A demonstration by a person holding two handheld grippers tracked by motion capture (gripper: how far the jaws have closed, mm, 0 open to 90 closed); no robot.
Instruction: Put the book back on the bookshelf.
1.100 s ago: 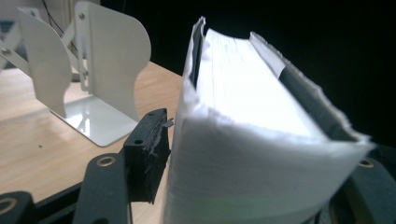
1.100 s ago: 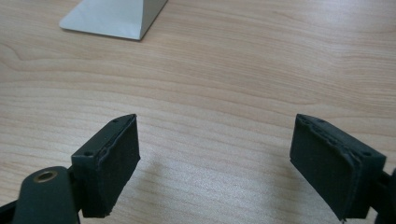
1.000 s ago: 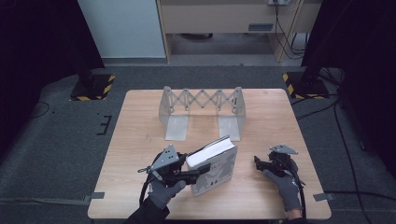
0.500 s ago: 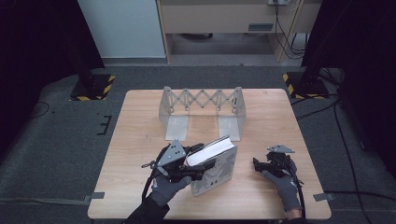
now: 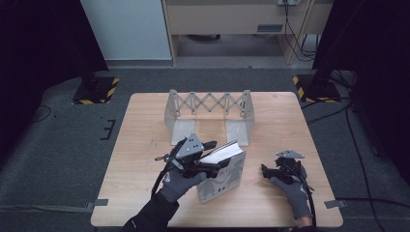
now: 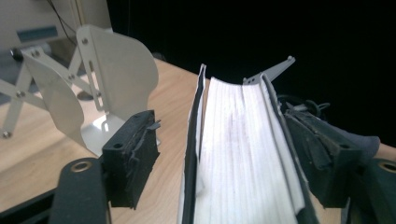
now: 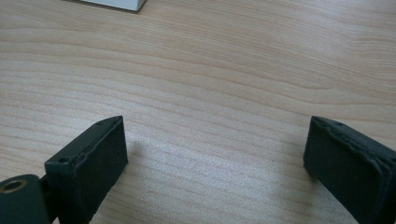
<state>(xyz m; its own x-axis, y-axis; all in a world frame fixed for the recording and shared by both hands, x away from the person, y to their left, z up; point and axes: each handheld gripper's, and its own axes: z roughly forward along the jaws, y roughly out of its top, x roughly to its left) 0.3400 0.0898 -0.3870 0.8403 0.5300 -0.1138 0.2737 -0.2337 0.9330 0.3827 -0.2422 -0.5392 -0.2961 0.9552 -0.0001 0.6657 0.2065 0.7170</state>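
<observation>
Book [image 5: 223,174] more upright than before — left fingers [image 6: 133,158] wide around it, right gripper [image 5: 274,173] wide, empty.

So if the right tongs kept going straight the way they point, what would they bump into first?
Probably the book. The right tongs sit open on the table, aimed toward it, with bare wood between. The angle is hard to judge, so they might slide past.

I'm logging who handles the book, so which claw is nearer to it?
Left. The left claw sits astride the book, one jaw against its cover, the other a gap off. The right claw rests open on the table, apart to the book's right.
</observation>
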